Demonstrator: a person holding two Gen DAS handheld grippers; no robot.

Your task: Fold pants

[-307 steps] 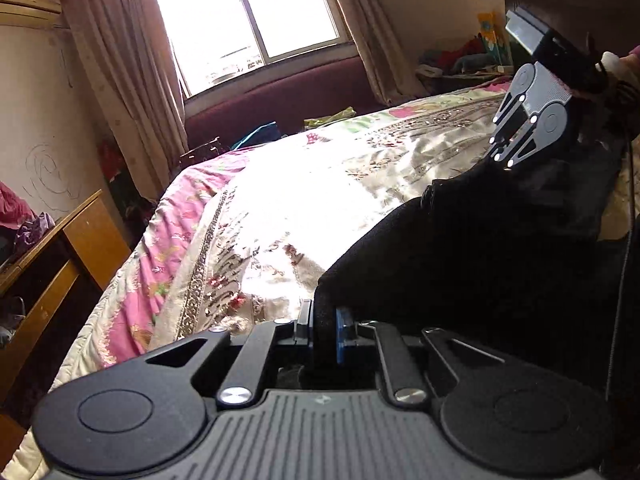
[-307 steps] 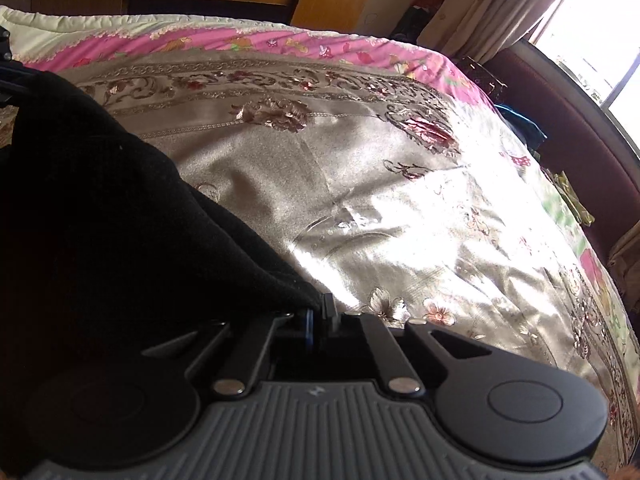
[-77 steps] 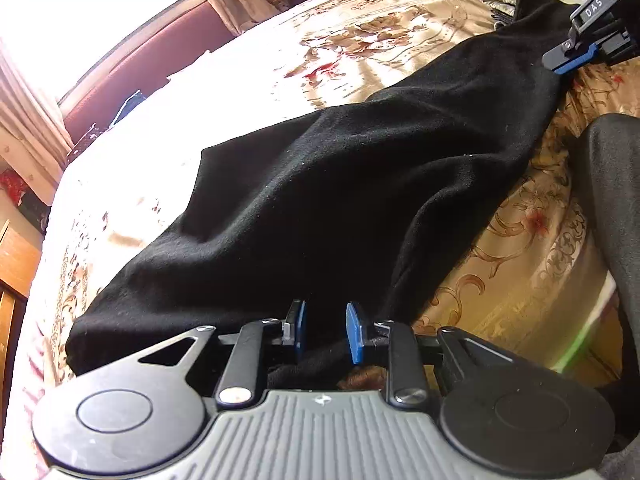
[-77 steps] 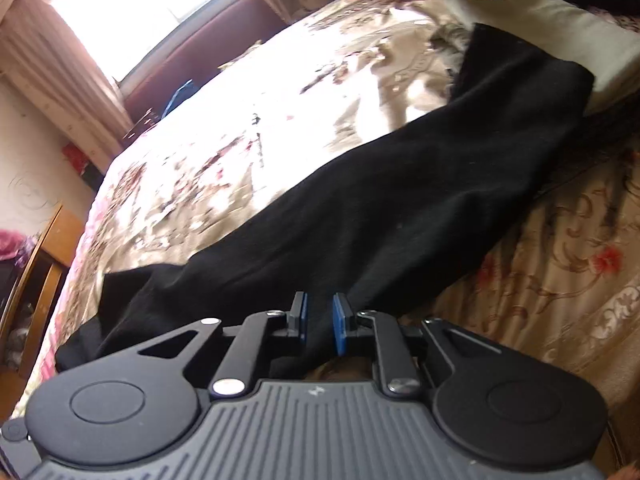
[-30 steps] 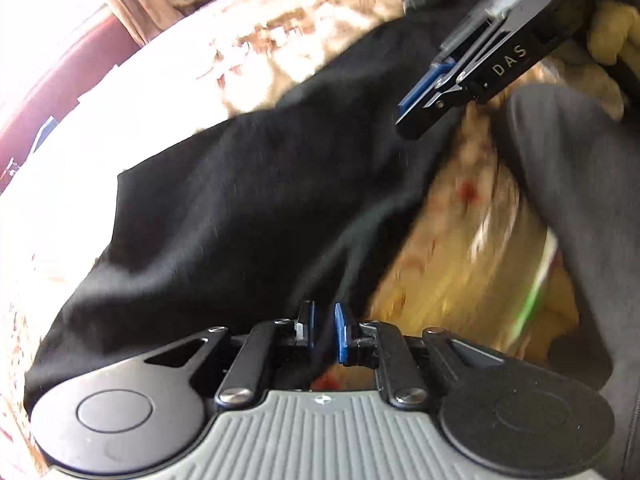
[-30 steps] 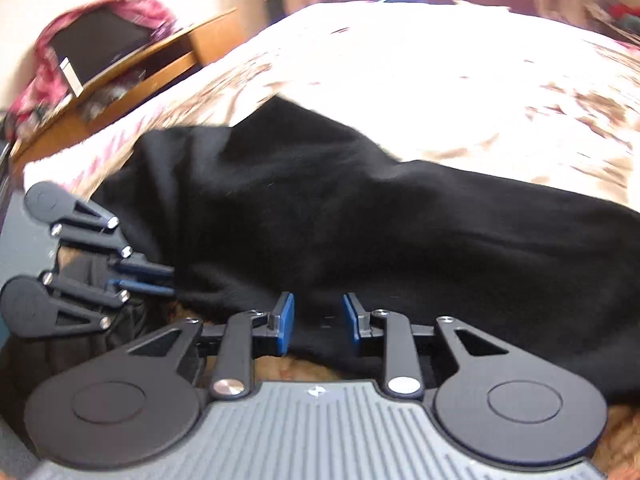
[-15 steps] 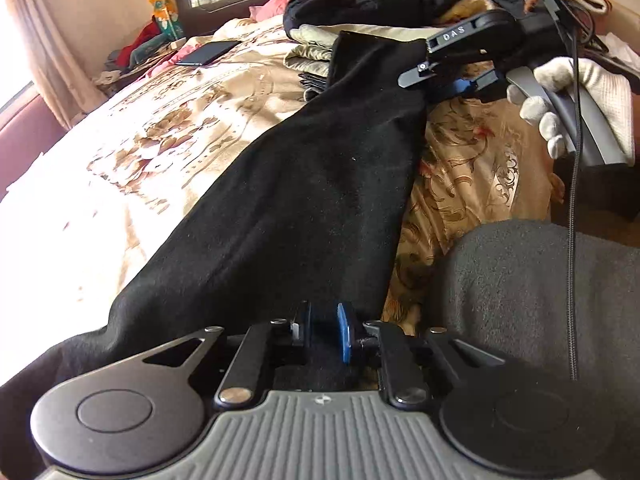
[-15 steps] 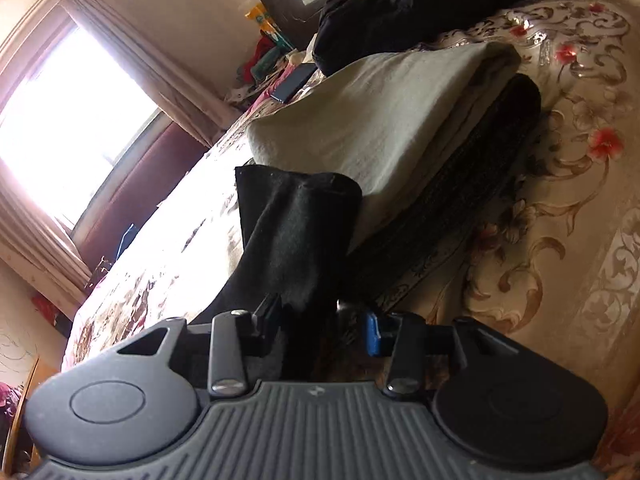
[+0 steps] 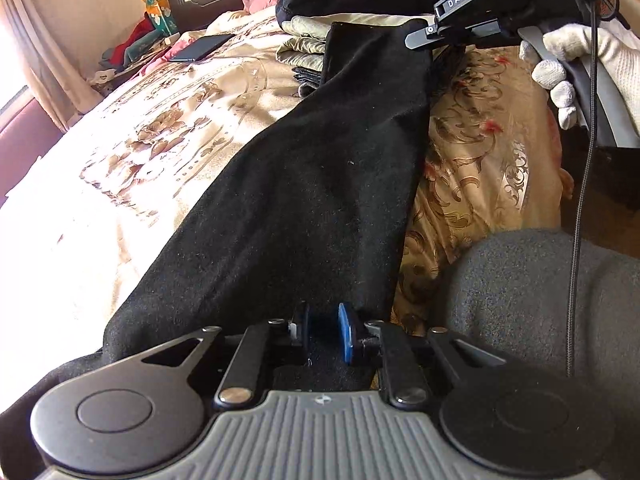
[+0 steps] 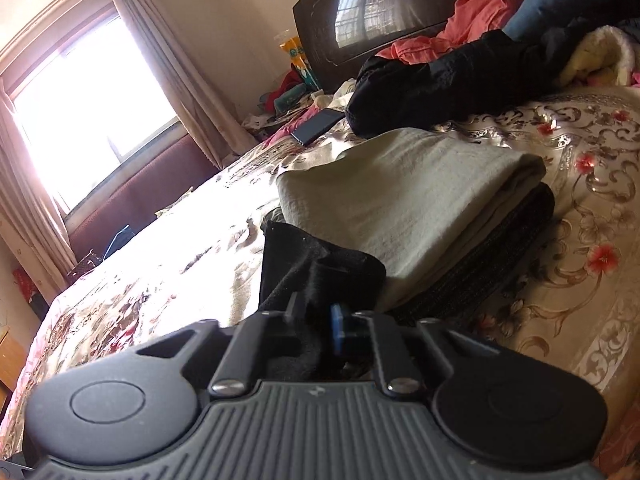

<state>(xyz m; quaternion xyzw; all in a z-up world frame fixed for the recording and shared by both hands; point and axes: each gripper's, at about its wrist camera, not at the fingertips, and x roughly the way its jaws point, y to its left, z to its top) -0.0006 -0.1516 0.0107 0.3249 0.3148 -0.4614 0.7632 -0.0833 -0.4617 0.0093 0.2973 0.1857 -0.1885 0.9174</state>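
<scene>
Pants: we see black pants point(image 9: 312, 184) stretched long across the bedspread point(image 9: 168, 128), running from 6 o'clock in the left wrist view up toward 1 o'clock, where the far end lies against a folded pile.
Far end: in the right wrist view the pants end point(image 10: 320, 268) stands bunched just above the fingers, at about 6 o'clock.
Left gripper: our left gripper point(image 9: 323, 334) sits at 6 o'clock with its blue pads point(image 9: 345, 338) drawn close on black cloth, a narrow gap between them filled by the pants edge.
Right gripper: our right gripper point(image 10: 314, 326) has its fingers pinched in on the bunched end of the pants; in the left wrist view it shows at 1 o'clock, held by a white-gloved hand point(image 9: 576, 68).
Folded pile: a pale green cloth point(image 10: 412, 200) lies on a dark folded garment point(image 10: 492, 252), touching the pants end, at 3 o'clock of it.
Beyond: a phone point(image 10: 318, 126) lies on the bedspread at 12 o'clock, beside a heap of black clothing point(image 10: 440, 84); a dark headboard point(image 10: 380, 12) rises behind.
Window: bright window point(image 10: 88, 116) with curtains at 10 o'clock.
Near right: a grey-clad knee point(image 9: 532, 280) at 4 o'clock in the left wrist view.
</scene>
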